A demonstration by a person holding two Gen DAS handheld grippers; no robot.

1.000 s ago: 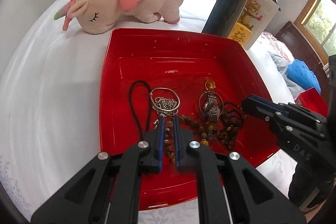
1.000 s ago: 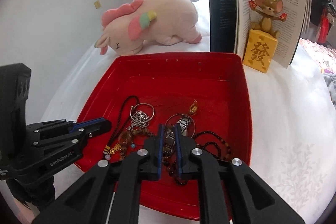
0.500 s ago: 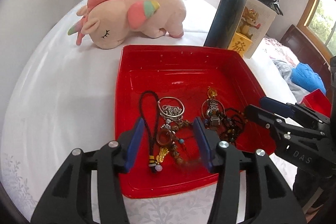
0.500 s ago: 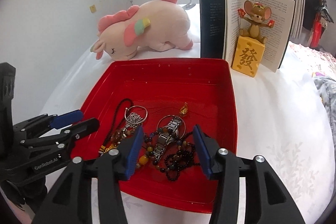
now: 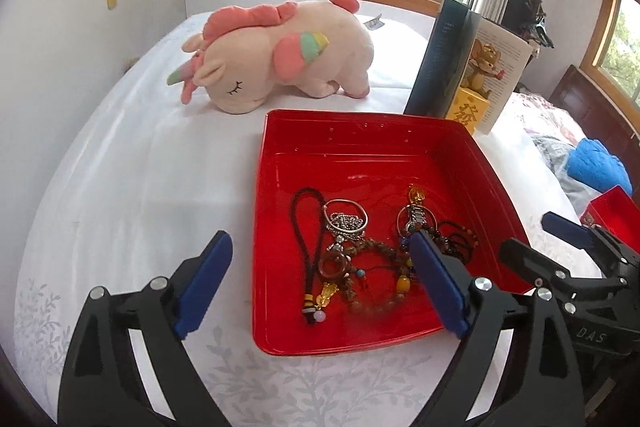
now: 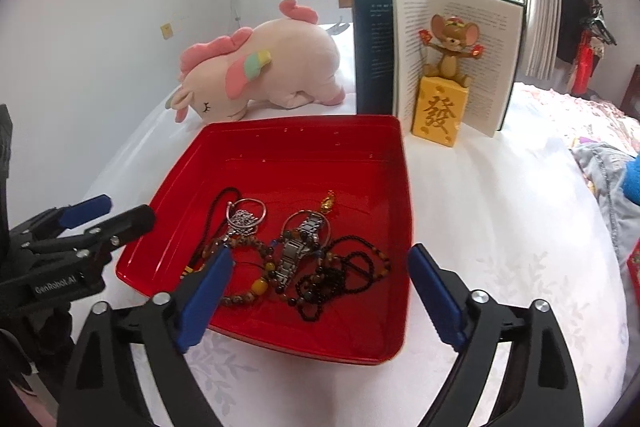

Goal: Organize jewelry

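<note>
A red tray [image 5: 360, 139] [image 6: 304, 135] on the white bed holds a tangle of jewelry: a black cord necklace [image 5: 306, 227], a silver ring with chain [image 5: 346, 219] [image 6: 245, 217], a metal watch [image 6: 298, 247], dark bead strings [image 6: 344, 275] and a gold charm [image 5: 416, 195]. My left gripper [image 5: 320, 283] is wide open and empty above the tray's near left edge. My right gripper [image 6: 316, 287] is wide open and empty above the tray's near edge. Each gripper shows in the other's view.
A pink unicorn plush [image 5: 280, 55] [image 6: 260, 71] lies behind the tray. An open book [image 6: 440, 47] stands at the back right with a mouse figurine on a yellow block [image 6: 440, 107]. A blue cloth [image 5: 596, 167] and a red box [image 5: 612, 211] are at the right.
Both grippers went from shut to wide open and pulled back and up from the jewelry in the tray. The beads they were pinching now lie in the tray.
</note>
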